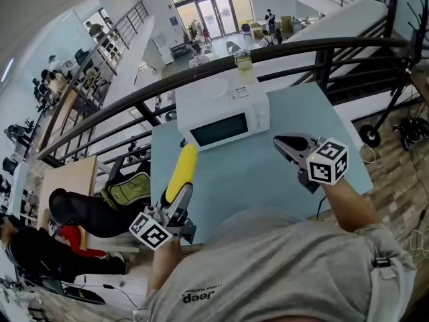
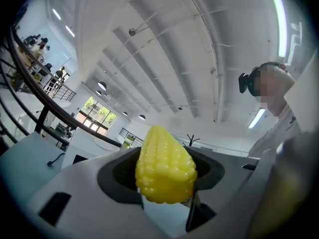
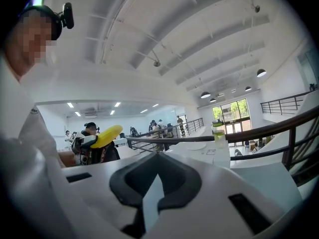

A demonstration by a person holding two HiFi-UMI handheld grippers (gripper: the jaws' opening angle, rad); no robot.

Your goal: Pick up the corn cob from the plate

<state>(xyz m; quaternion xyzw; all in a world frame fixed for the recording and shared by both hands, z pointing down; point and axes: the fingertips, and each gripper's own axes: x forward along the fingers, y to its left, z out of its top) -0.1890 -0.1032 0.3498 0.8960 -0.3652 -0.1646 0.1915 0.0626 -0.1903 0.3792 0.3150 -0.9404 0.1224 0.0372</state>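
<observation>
Left tool (image 1: 178,194) pinching corn cob (image 1: 183,170), 7 o'clock of microwave (image 1: 221,102); right tool (image 1: 283,141) pressed together. Pick-up looks done; next: hold grip.

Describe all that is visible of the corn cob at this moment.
The corn cob is bright yellow with even rows of kernels, glossy like plastic, with no husk, and tapers to a rounded tip. The left gripper is shut on its lower end, fingers pressing its sides. Most of its length juts free toward the white microwave, in the air over the pale blue table. Nothing else touches it. No plate shows.
</observation>
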